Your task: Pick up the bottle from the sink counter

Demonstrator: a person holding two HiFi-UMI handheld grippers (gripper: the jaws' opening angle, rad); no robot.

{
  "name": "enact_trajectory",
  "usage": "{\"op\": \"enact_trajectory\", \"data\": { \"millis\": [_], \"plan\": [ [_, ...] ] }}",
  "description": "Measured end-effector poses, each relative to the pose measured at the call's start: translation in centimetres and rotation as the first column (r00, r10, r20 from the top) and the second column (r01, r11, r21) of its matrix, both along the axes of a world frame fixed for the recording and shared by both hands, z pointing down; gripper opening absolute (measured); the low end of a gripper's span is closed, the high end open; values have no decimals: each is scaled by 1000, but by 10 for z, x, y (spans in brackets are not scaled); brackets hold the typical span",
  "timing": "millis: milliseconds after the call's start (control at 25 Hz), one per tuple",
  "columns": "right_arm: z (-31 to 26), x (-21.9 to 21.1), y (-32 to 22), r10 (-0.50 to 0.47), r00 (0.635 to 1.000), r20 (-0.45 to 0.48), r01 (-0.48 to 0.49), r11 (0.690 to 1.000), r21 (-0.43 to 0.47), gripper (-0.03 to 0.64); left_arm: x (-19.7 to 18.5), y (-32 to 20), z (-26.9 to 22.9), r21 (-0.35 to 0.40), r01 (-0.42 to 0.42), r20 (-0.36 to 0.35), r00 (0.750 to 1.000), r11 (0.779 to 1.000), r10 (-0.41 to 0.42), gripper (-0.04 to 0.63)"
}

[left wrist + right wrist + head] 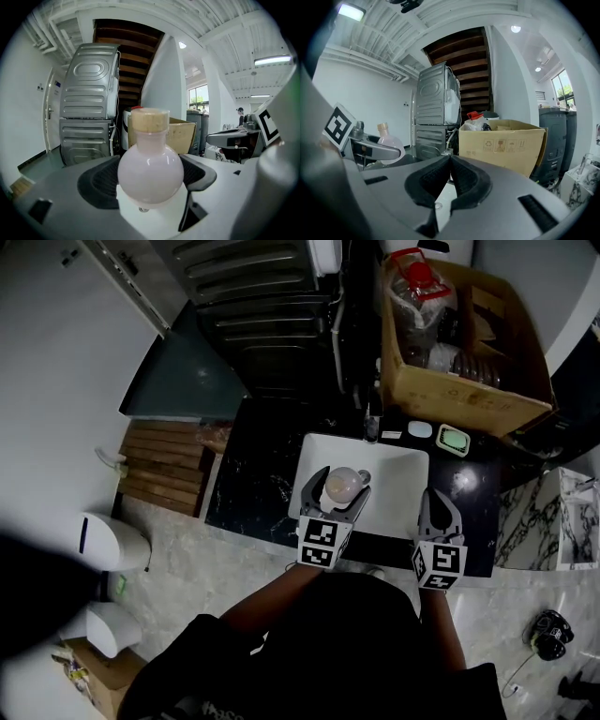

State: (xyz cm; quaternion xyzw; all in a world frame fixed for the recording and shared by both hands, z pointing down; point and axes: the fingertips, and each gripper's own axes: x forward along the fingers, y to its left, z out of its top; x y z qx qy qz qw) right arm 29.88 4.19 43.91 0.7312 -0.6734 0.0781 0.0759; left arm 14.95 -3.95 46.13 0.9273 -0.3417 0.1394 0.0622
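Fingers (96,183) of left gripper (339,484) clasp corked bottle (150,171) above sink (398,474); right gripper (450,164) clenched.

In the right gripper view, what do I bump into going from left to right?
marker cube → corked round bottle → stacked grey machines → cardboard box

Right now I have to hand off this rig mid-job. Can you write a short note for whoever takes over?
Left gripper: fingers shut on the bulb of the round corked bottle, which is upright.
Right gripper: shut and empty, above the black counter just right of the sink.
Bottle: held over the white sink, apparently clear of the basin floor.
Done: the grasp, and seemingly the lift.
Left: probably only raising the bottle well clear, held steady.
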Motion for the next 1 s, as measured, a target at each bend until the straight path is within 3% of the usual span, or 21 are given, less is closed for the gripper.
{"op": "enact_trajectory", "data": {
  "millis": [400,1000],
  "plan": [
    [0,9,-13,-51,999,-14,51,999,-1,37,10,-1,-3,28,40,31,999,999,-40,381],
    [-2,15,-15,-68,998,-15,68,998,17,37,15,2,-7,33,63,18,998,997,-63,382]
  ]
}}
